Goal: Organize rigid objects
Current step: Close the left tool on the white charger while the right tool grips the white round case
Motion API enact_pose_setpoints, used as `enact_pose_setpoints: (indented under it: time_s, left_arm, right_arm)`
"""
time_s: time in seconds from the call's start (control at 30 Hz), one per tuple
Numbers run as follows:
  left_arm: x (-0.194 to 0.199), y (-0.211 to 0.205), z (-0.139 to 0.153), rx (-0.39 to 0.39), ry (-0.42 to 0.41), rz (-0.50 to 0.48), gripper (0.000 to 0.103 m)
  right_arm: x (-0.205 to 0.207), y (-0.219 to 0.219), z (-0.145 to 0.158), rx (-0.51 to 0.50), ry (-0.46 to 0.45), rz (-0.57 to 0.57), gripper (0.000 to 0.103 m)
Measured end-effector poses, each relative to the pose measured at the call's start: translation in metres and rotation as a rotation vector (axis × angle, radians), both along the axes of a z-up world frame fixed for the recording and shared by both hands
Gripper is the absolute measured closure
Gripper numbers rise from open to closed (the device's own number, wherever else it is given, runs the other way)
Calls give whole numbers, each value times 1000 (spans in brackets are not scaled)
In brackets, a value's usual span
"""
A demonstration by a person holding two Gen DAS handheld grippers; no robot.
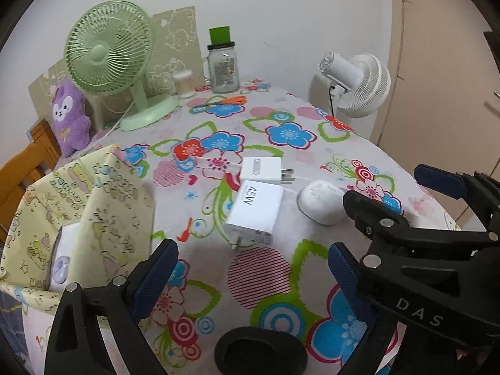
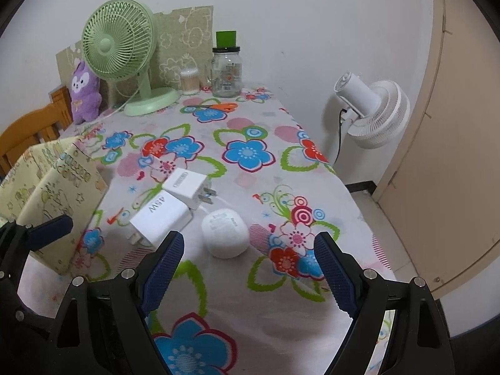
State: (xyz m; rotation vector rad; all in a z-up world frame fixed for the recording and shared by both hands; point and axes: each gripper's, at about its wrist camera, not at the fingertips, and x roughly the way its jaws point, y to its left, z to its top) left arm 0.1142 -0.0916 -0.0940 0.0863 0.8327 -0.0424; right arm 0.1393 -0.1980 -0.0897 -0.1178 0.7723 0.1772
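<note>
the task's things lie together mid-surface: a large white charger marked 45w, a smaller white plug touching it at its 12 o'clock, and a rounded white case just beside the charger at its 3 o'clock. a thin white cable seems to run under the plug toward the case. at the charger's 9 o'clock stands a yellow patterned fabric bin, open on top, with a white box and a small lilac item already inside; it looks like the place these things are meant to go.

the right gripper hangs above the cloth with its jaws wide and nothing between them, the white case just ahead at its 12 o'clock. the left gripper also has its jaws spread wide and empty, the charger ahead of it.

likely troubles from here: the case is smooth and domed, so pads closing off-centre could squirt it out across the floral surface toward the edge at 3 o'clock. the charger and plug touch, so a grab at one may drag or tip the other, and the cable could snag. the two grippers sit near each other and could collide if both reach in together. the bin's soft wall could fold if bumped.

further out, at 12 o'clock, a green fan, a glass jar and orange scissors stand well apart.
</note>
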Motion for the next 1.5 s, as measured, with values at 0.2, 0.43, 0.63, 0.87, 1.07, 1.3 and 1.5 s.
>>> enact_pose_setpoints:
  time_s: [0.2, 0.43, 0.63, 0.87, 1.07, 1.3, 1.5]
  left_arm:
    - [14, -5, -10, -10, 22, -15, 6]
    - [35, -4, -25, -18, 63, -22, 6]
    - [48, -3, -36, -11, 98, -25, 9]
    - [58, -5, -41, 0, 123, -34, 20]
    - [67, -6, -42, 3, 137, -45, 27]
    - [71, -4, -41, -5, 122, -40, 48]
    - [69, -2, -39, -5, 130, -50, 50]
  right_arm:
    - [8, -6, -8, 0, 16, -17, 16]
    - [22, -6, -18, -10, 24, -26, 16]
    - [32, -3, -30, 4, 48, -27, 16]
    - [44, -2, -35, 3, 66, -26, 16]
    - [51, -3, -38, 14, 80, -33, 16]
    - [59, -3, -39, 45, 92, -41, 16]
    - [59, 6, -38, 38, 86, -18, 16]
